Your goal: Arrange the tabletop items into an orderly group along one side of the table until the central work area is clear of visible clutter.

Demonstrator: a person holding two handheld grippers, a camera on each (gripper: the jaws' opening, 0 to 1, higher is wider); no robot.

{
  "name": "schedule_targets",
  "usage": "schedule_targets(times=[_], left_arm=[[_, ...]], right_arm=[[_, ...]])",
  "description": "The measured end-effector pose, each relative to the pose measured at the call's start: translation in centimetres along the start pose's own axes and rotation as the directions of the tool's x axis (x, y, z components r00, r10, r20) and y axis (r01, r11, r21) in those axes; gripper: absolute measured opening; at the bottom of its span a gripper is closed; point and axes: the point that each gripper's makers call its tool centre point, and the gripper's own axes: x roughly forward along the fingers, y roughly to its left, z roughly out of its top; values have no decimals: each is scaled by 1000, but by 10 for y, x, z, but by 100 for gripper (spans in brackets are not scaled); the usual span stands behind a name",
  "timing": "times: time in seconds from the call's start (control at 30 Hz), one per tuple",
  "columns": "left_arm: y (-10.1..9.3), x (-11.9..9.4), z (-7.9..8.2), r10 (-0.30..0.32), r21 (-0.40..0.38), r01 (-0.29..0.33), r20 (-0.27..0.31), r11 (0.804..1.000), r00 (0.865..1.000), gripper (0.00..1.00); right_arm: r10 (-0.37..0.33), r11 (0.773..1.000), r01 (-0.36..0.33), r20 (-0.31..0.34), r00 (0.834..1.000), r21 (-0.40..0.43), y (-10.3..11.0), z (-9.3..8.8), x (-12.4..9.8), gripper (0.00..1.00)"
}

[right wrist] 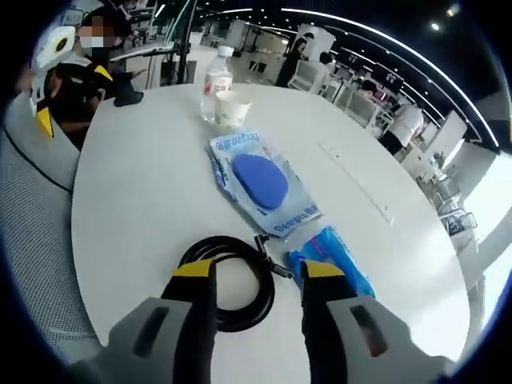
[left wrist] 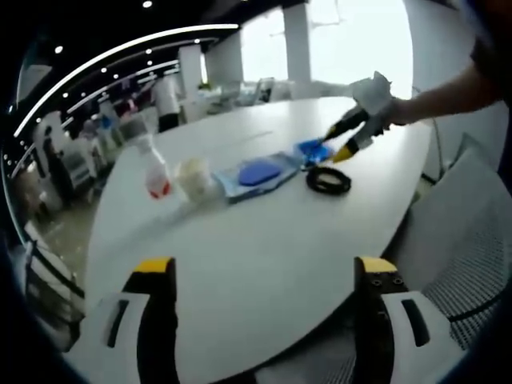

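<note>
Just beside the right gripper (right wrist: 258,274) lie a cable coil (right wrist: 228,290) and blue packet (right wrist: 336,254).

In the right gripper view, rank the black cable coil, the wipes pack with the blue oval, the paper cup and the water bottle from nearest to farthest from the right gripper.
1. Black cable coil, at the right gripper, partly under its tips.
2. Wipes pack, mid-table beyond the coil.
3. Paper cup and water bottle, side by side at the far edge; too close to call.

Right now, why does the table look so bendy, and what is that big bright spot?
Left gripper view: the fisheye lens curves the white table, windows behind glare white, and the bottle looks blurry. Right gripper view: sharper, the table edge bows, and the black cable casts little shadow.
</note>
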Motion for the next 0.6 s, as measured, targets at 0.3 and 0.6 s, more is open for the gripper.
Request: schedule_targets(times=[0.3,0.6], left_arm=[[0,-1,0,-7,-8,7,3,1000,1000,88],[0,-2,5,-11,-48,12,28,999,1000,89]], right_arm=[[-60,992,55,43,997,115,7,0,-22,48],[-111,961,86,82,991,262,14,-4,-50,59]])
